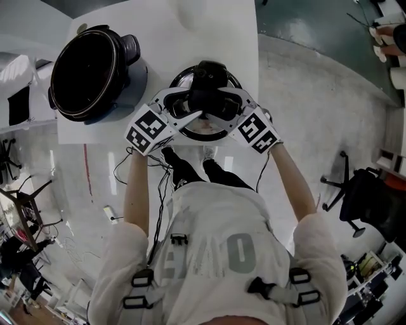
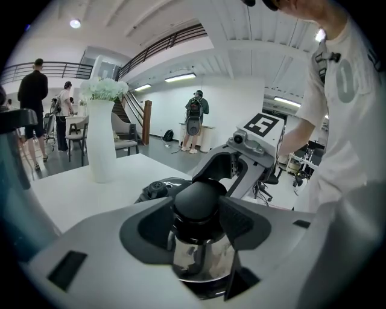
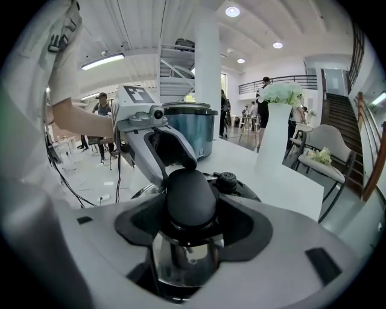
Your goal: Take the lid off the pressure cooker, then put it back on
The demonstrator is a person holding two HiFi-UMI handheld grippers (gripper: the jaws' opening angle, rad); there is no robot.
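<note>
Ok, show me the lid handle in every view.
Head view: handle upper middle, at the centre of the lid.
Left gripper view: handle bottom centre, clamped between the jaws.
Right gripper view: handle bottom centre, clamped between the jaws.
Shared landmark: white vase, at the top edge, left, right.

The pressure cooker point(image 1: 89, 73) stands on the counter point(image 1: 165, 38), left of the lid point(image 1: 209, 131). The left hand-held gripper point(image 1: 189, 105) and right hand-held gripper point(image 1: 226, 105) flank its handle point(image 2: 199, 199). 1 vase point(image 3: 271, 139) stands behind.
</note>
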